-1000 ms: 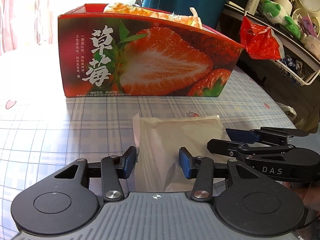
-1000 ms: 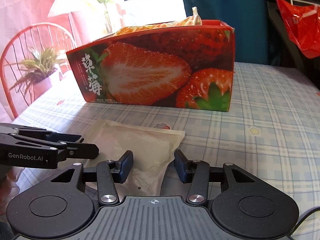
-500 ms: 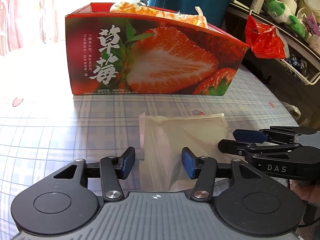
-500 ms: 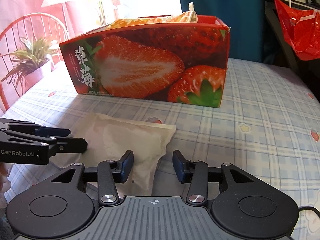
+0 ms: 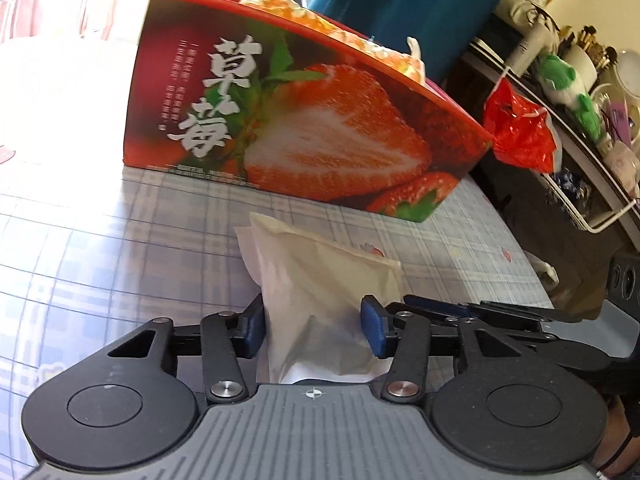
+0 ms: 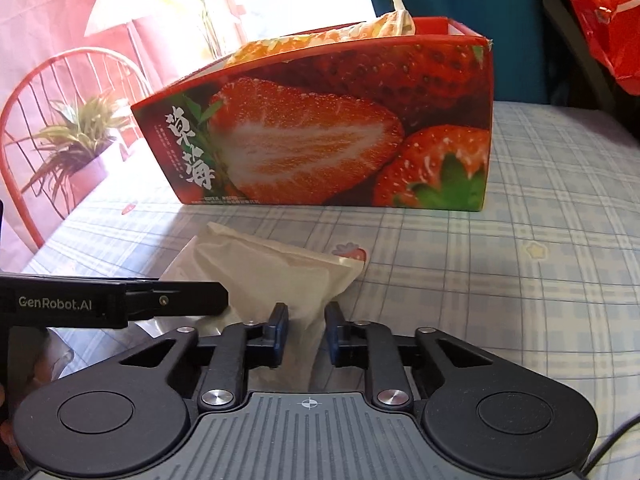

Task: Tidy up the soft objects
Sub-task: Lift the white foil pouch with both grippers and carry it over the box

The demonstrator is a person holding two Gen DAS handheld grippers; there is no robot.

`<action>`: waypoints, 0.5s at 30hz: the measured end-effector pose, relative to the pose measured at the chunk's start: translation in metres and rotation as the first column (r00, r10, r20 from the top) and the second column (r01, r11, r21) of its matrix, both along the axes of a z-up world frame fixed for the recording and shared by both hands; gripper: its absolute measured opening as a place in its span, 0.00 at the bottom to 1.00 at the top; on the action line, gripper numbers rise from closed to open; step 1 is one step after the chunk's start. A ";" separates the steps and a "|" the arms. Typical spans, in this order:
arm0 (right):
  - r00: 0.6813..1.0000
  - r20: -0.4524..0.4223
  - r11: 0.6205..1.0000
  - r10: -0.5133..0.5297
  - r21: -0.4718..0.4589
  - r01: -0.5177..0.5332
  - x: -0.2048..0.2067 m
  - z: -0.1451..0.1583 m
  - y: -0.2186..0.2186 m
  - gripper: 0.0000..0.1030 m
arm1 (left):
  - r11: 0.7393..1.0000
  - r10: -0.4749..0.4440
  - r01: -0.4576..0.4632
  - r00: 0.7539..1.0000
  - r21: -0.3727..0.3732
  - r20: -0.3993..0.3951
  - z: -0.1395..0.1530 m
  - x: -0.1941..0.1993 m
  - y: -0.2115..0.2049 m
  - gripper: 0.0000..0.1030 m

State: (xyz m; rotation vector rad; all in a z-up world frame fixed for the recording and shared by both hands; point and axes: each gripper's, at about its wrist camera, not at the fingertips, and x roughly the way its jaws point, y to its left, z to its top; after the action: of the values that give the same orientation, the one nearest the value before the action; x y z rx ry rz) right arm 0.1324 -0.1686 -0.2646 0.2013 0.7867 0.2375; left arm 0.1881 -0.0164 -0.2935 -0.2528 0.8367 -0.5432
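Observation:
A cream soft pouch (image 5: 320,272) (image 6: 272,272) lies on the checked tablecloth in front of a red strawberry box (image 5: 312,132) (image 6: 320,148). Its near edge is bunched up and raised. My left gripper (image 5: 313,330) has its jaws closing, and both blue pads press the crumpled left part of that edge. My right gripper (image 6: 306,334) has its jaws closing too, pinching a narrow fold of the pouch's right corner. Each gripper shows in the other's view, side on: the right gripper's fingers (image 5: 460,312) and the left gripper's fingers (image 6: 192,300). Orange-and-white packets (image 5: 280,4) (image 6: 320,38) stick out of the box.
A red plastic bag (image 5: 520,132) (image 6: 600,28) hangs off a cluttered shelf with a green plush toy (image 5: 568,84) past the table's right edge. A red wire chair (image 6: 60,92) and a potted plant (image 6: 76,140) stand beyond the left edge. Checked tablecloth (image 6: 520,260) stretches to the right of the pouch.
The right jaws have narrowed onto the pouch's corner. The pouch's near edge went from flat to bunched and raised. The left view has tilted, and its pads now touch the pouch.

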 end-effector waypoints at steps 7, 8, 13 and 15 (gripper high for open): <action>0.998 0.041 0.998 -0.039 0.058 0.036 -0.008 0.008 -0.013 0.13 | 0.999 -0.036 0.034 0.996 0.023 0.077 0.020 -0.004 -0.003 0.46; 0.998 0.053 0.997 -0.042 0.064 0.039 -0.010 0.012 -0.014 0.13 | 0.999 -0.041 0.039 0.995 0.024 0.093 0.025 -0.004 -0.004 0.46; 0.991 0.127 0.996 -0.046 0.085 0.035 -0.012 0.037 -0.021 0.13 | 0.998 -0.064 0.061 0.983 0.020 0.170 0.056 -0.003 -0.001 0.46; 0.986 0.159 0.996 -0.042 0.084 0.029 -0.010 0.051 -0.023 0.13 | 0.997 -0.071 0.069 0.977 0.017 0.200 0.070 -0.001 -0.001 0.46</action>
State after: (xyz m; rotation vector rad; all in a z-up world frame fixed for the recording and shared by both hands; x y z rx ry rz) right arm 0.1221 -0.1916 -0.2140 0.2695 0.6135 0.2488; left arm 0.1871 -0.0176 -0.2232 -0.1570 0.6540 -0.6196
